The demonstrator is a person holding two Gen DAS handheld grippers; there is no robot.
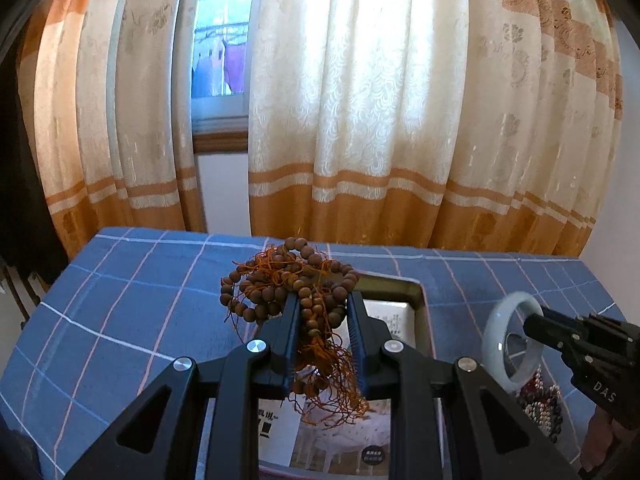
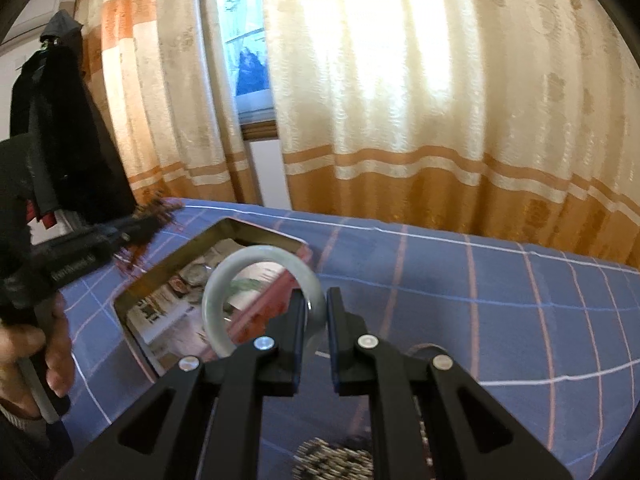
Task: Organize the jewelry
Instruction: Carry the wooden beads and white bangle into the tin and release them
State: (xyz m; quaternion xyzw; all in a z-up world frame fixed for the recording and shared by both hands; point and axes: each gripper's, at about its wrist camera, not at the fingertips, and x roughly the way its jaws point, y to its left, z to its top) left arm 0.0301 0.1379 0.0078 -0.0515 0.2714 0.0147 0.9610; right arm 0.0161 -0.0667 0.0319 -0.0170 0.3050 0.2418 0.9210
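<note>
L gripper (image 1: 320,304): jaws partly closed, clamped on a tangled bunch of brown wooden bead strands w/ orange cord tassels (image 1: 288,284), held above the counter. R gripper (image 2: 316,308): jaws nearly shut, pinching the rim of a pale green-white jade bangle (image 2: 256,300). Both hang over a shallow rectangular metal tray w/ printed pictures inside (image 2: 176,300), sitting on the blue checked cloth (image 2: 500,320). Behind: cream-and-orange curtains (image 1: 360,100).

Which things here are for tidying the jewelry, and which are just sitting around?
For the job: wooden beads in the left gripper, pale bangle in the right gripper, tin box, beaded bracelets.
Just around: curtains, checked cloth, dark coat.
</note>
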